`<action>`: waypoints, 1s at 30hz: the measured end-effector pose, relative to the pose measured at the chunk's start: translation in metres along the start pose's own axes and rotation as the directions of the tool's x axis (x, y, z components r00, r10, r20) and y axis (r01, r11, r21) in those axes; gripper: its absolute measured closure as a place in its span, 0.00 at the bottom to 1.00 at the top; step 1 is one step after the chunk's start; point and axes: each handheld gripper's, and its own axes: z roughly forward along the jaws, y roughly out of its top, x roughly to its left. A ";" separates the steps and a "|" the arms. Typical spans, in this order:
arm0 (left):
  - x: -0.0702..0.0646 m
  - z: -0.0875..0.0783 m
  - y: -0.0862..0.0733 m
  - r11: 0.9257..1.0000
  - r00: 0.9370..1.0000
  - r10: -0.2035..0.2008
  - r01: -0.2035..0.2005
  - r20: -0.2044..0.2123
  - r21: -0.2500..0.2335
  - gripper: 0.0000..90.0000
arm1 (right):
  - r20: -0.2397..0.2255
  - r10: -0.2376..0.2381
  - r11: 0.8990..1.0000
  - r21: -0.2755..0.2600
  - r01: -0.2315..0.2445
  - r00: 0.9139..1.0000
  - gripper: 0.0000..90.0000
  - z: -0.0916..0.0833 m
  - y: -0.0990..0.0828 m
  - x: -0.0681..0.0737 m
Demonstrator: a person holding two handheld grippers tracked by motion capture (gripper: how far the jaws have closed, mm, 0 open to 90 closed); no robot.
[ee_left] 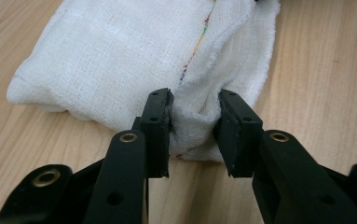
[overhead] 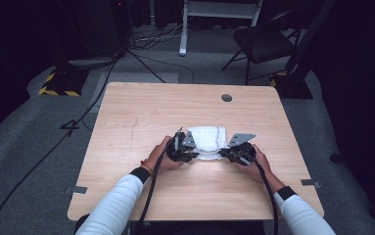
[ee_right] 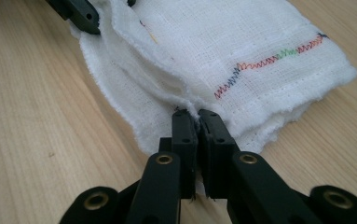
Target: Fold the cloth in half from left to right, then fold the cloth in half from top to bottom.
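While the cloth lay just beyond both grippers, the right gripper pinched its near edge and the left gripper's jaws stood narrowly parted around a fold.

We see a light wooden table standing on grey carpet, a folded white cloth (edged with multicoloured stitching) lying near its middle, and a dark round grommet toward its far edge.
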 end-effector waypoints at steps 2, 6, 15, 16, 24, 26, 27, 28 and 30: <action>0.002 -0.001 -0.001 1.000 1.000 -0.019 0.019 -0.004 -0.002 0.73 | -0.002 0.002 1.000 0.003 -0.002 1.000 0.94 0.001 0.002 -0.001; 0.001 -0.005 0.000 0.999 0.999 -0.039 0.039 -0.001 0.012 0.66 | 0.002 -0.015 1.000 0.010 0.015 1.000 0.90 0.002 0.005 0.000; -0.006 -0.020 0.007 0.998 0.998 -0.050 0.051 -0.023 0.022 0.39 | -0.002 -0.023 0.999 -0.027 0.023 1.000 0.67 -0.017 0.012 0.005; -0.007 -0.023 0.008 0.999 0.998 -0.050 0.051 -0.028 0.019 0.36 | 0.001 -0.022 0.999 -0.031 0.022 1.000 0.66 -0.019 0.013 0.005; -0.018 -0.037 0.013 0.999 0.998 -0.042 0.043 -0.054 0.015 0.24 | 0.033 -0.011 1.000 -0.022 0.012 0.999 0.46 -0.033 0.016 0.006; -0.021 -0.039 0.013 0.999 0.997 -0.032 0.034 -0.065 0.036 0.24 | 0.039 -0.008 1.000 -0.017 0.009 0.999 0.43 -0.036 0.016 0.006; -0.023 -0.040 0.014 0.998 0.997 -0.020 0.024 -0.079 0.052 0.24 | 0.041 -0.007 1.000 -0.017 0.008 0.999 0.43 -0.038 0.016 0.006; -0.024 -0.042 0.013 0.998 0.995 -0.012 0.018 -0.094 0.068 0.23 | 0.041 -0.007 1.000 -0.015 0.008 0.999 0.43 -0.039 0.015 0.007; -0.027 -0.045 0.012 0.997 0.994 0.000 0.009 -0.113 0.079 0.22 | 0.042 -0.014 1.000 -0.006 0.015 0.999 0.43 -0.043 0.015 0.008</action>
